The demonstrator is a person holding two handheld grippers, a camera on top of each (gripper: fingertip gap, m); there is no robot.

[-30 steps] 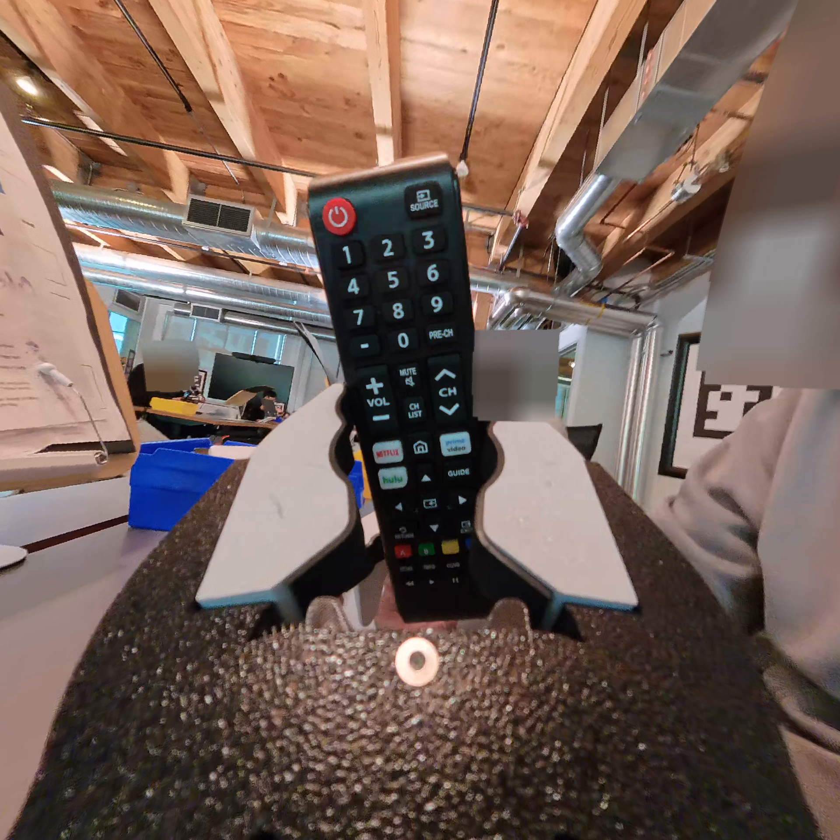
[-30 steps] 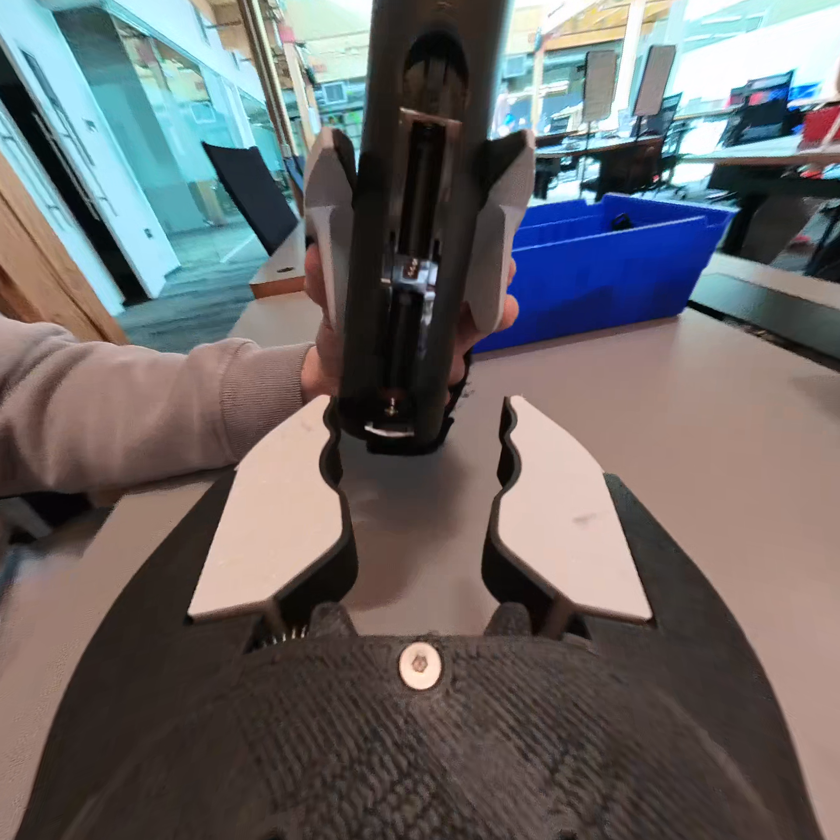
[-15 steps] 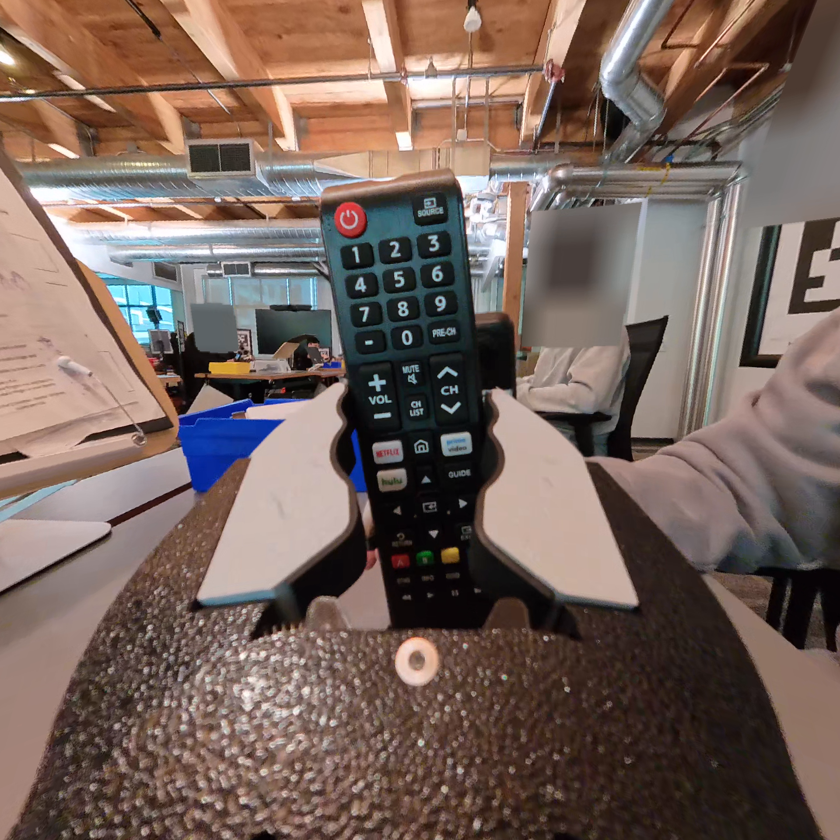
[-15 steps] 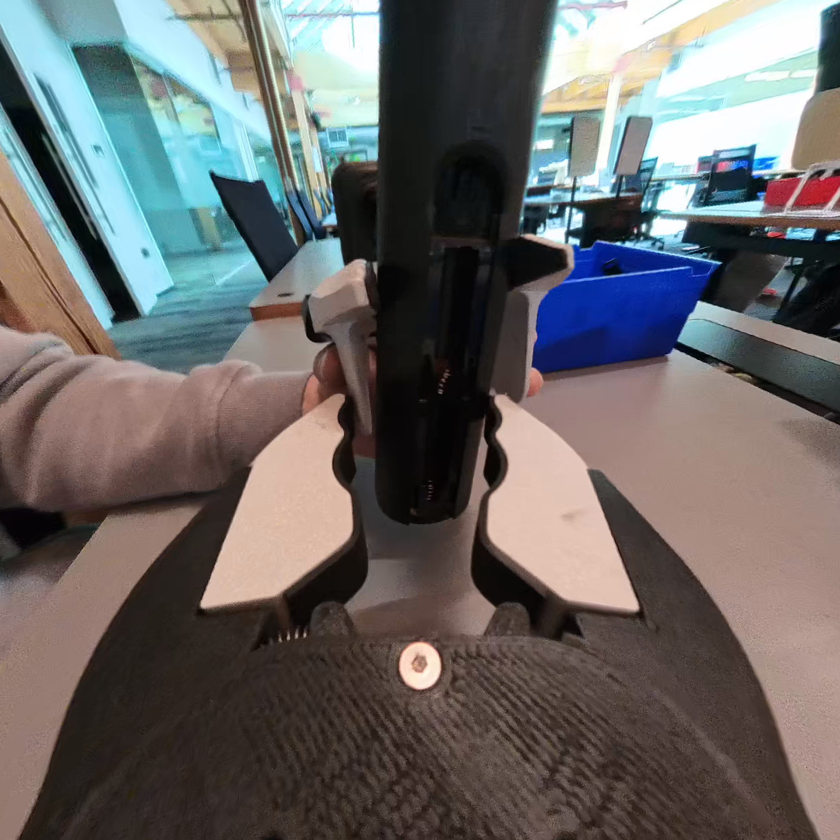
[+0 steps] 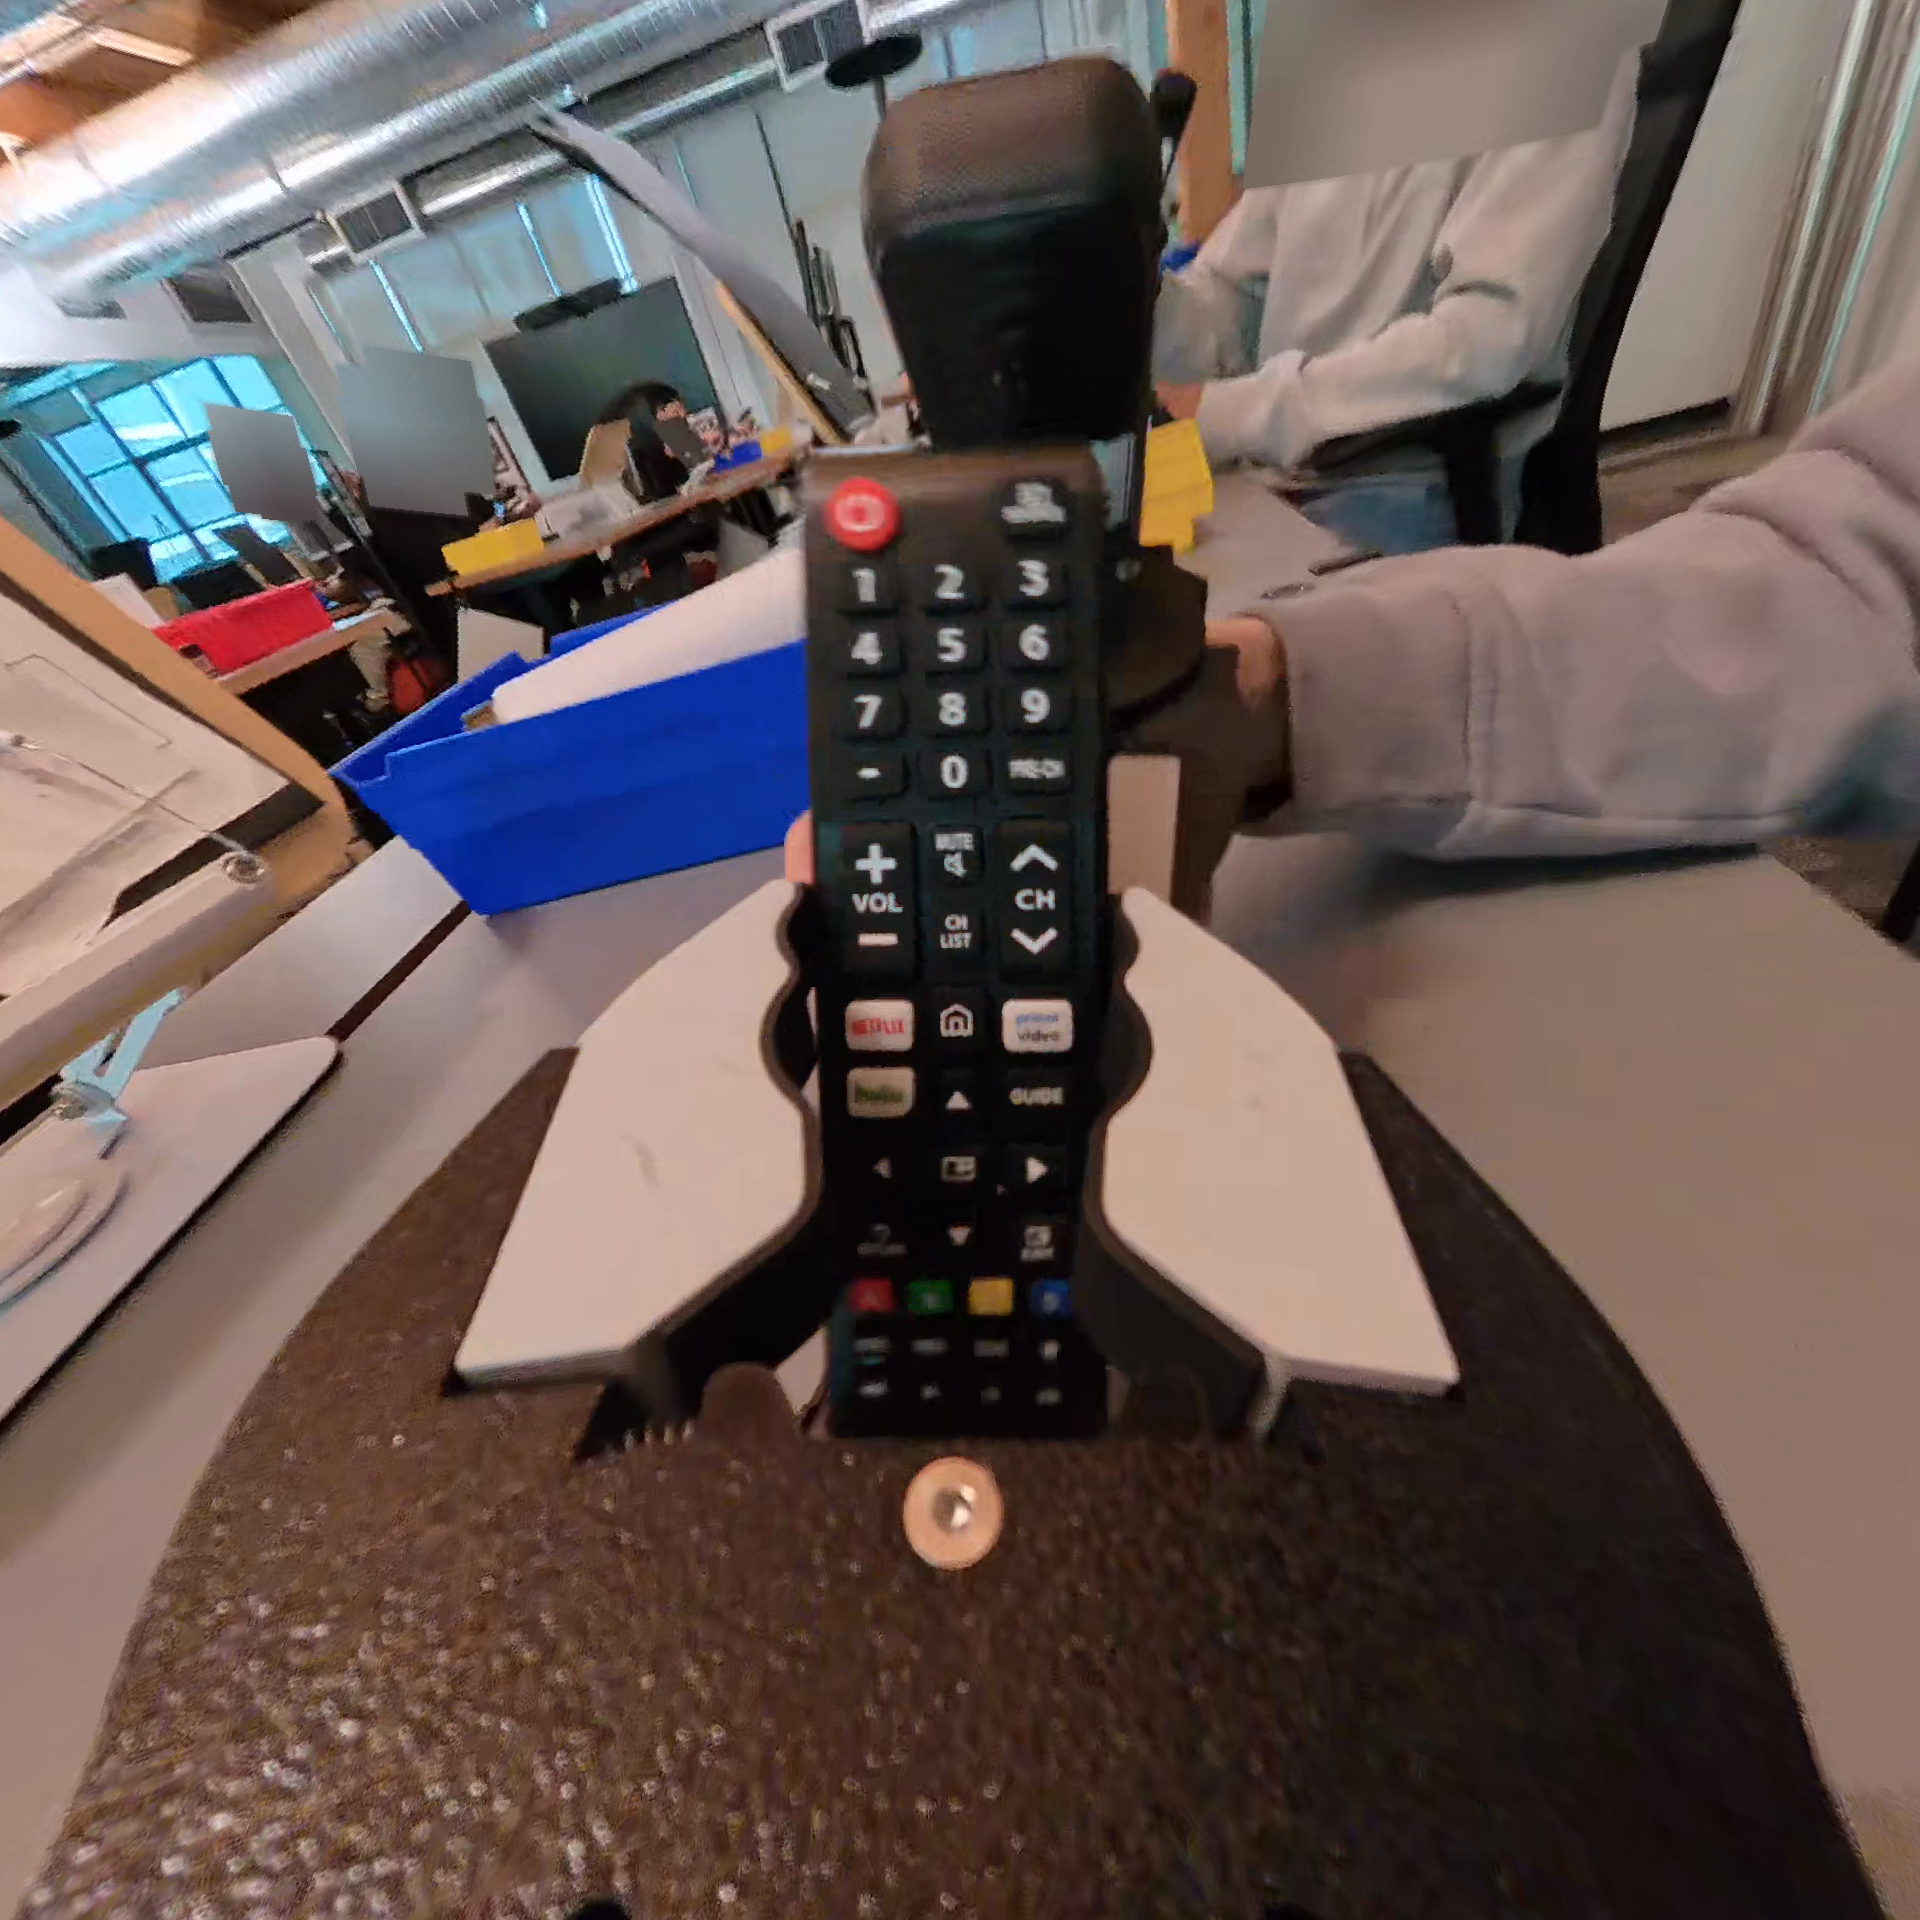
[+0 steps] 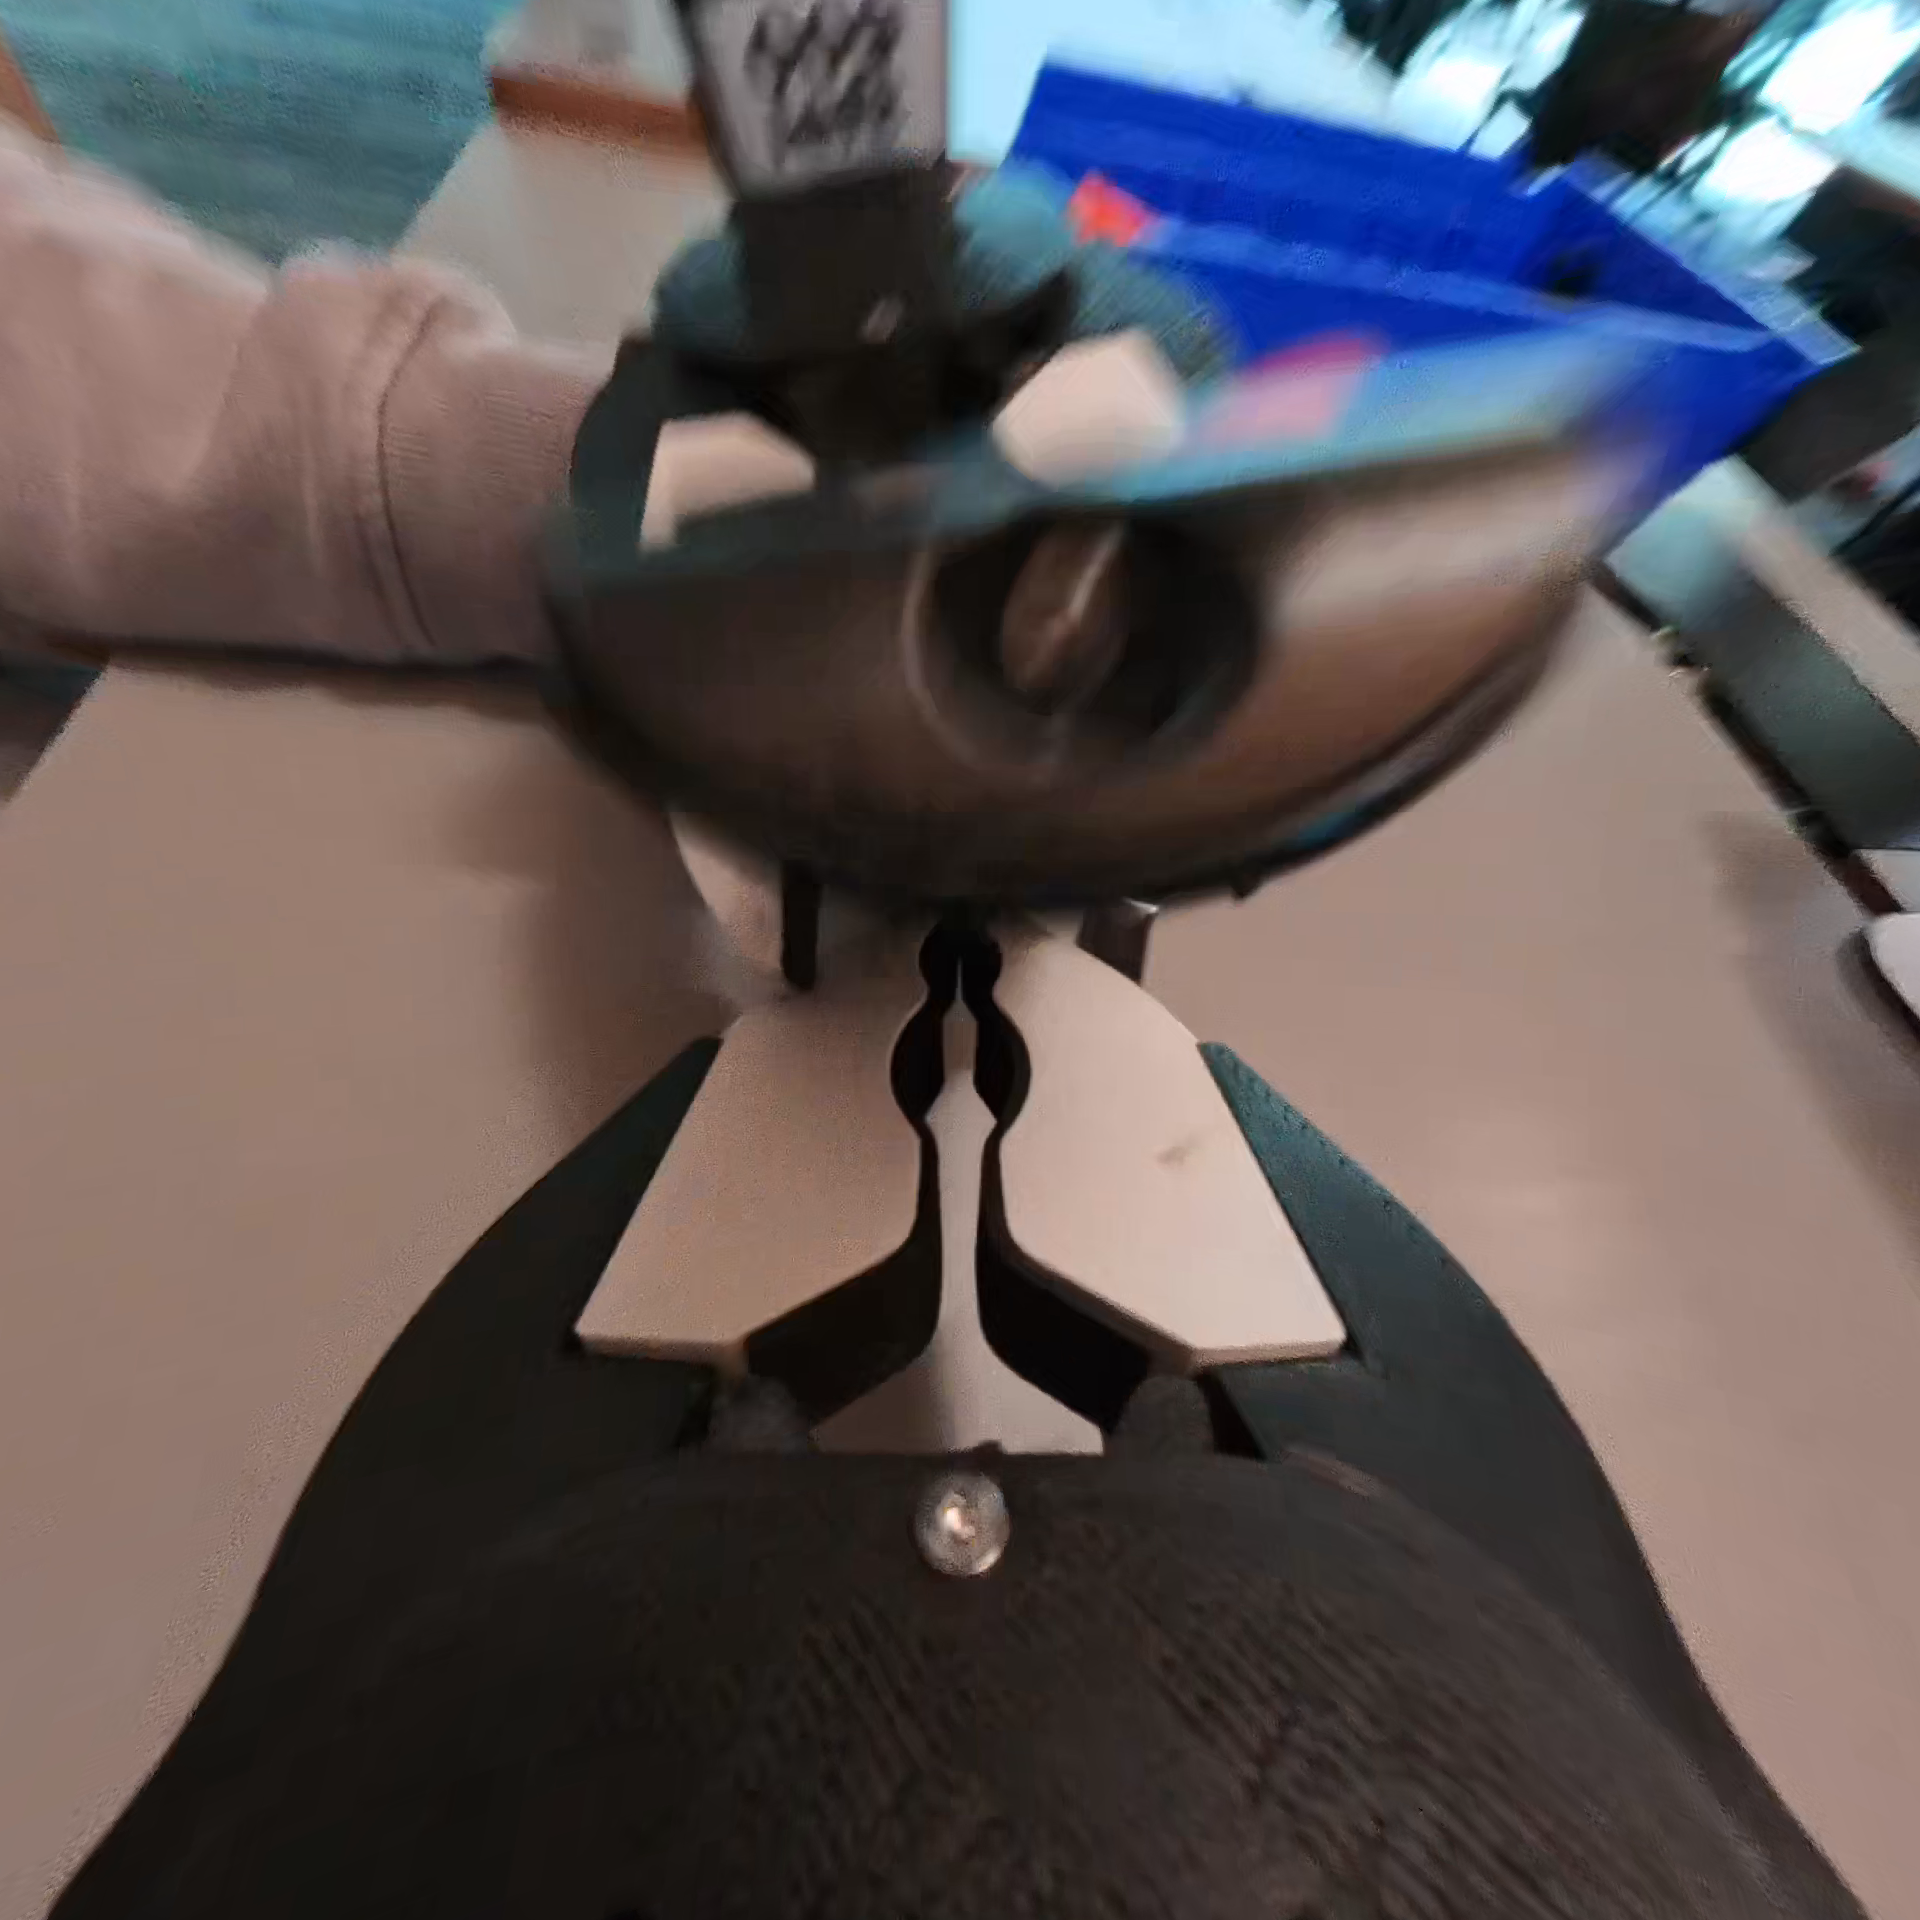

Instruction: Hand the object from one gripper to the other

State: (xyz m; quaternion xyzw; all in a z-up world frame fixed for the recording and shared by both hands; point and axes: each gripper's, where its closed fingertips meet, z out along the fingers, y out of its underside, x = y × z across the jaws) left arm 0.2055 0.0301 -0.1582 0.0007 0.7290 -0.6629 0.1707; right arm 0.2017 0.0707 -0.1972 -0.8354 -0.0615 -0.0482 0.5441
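Left tongs (image 5: 954, 1049): flat grey scalloped fingers clamp the lower half of a slim black plastic remote (image 5: 954, 914), rubbery keys facing the camera, upright. Right tongs (image 6: 961, 987): tips pinched together on nothing, pebbled black housing behind. Blue plastic bin (image 5: 582, 769) beyond-left on smooth grey counter (image 5: 1558, 1039)

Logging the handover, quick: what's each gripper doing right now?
Left gripper: shut on the remote control, which stands upright between its fingers.
Right gripper: shut, fingertips nearly touching, holding nothing.
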